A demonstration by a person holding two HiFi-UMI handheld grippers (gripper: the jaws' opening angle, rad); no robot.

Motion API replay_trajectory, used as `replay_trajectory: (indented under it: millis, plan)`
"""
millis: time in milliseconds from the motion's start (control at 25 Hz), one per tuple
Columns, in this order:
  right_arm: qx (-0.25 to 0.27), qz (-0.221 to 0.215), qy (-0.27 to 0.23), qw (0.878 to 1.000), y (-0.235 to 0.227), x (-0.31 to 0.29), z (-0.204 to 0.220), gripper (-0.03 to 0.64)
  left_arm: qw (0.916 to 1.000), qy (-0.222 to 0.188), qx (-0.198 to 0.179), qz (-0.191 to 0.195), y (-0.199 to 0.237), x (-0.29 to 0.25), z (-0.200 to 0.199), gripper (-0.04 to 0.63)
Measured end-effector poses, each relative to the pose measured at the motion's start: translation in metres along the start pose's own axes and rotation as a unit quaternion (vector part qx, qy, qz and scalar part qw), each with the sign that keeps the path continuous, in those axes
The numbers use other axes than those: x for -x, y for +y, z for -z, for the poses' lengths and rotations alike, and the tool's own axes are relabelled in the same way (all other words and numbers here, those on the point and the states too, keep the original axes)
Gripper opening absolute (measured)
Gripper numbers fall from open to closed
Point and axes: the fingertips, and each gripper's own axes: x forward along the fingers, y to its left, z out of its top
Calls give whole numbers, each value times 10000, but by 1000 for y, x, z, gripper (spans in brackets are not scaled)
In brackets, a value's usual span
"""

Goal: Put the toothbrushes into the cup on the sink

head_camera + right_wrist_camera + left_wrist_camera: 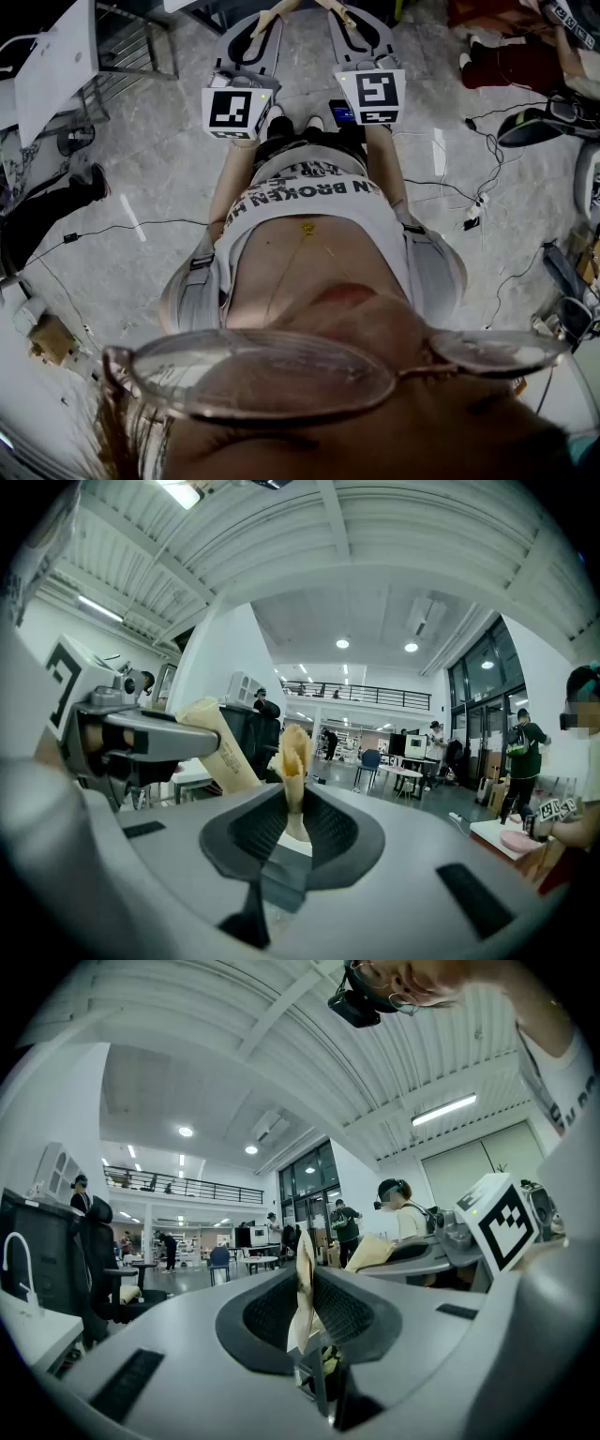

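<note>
No toothbrush and no cup shows in any view. Both grippers are held level in front of the person's body, side by side. In the head view the left gripper [269, 17] and the right gripper [336, 9] point away over the grey floor. The left gripper [306, 1269] has its tan-wrapped tips pressed together with nothing between them. So has the right gripper [293, 757]. Each gripper view shows the other gripper beside it: the right one [373, 1251] and the left one [214, 741]. A curved white tap [15, 1262] stands over a white counter [37, 1330] at the far left.
This is a large hall with a grey floor [169, 169] crossed by cables [473, 202]. A black office chair [101, 1269] stands near the counter. Several people [345, 1224] wearing headsets stand farther off. A white table [502, 841] with a pink item is at the right.
</note>
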Motion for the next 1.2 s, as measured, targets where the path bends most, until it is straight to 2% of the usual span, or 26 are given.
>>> replay_trajectory:
  millis: [280,600,880,1200]
  plan:
    - [-204,-64,-139,9997,-16,14,9,64,9999,7,116,-94,-14,-4,6,61]
    - [-247,196,120,9994,-30,0,33,64,9998,12,204,-74,3,-20,21,60]
    - [-254,427,143,9987,-67,-52,26,64,9995,-126,166,231,37,-91,20,61]
    - [-132,407,244,9988,-81,-124,21,64,9983,-145,180,529,83,-152,27,61]
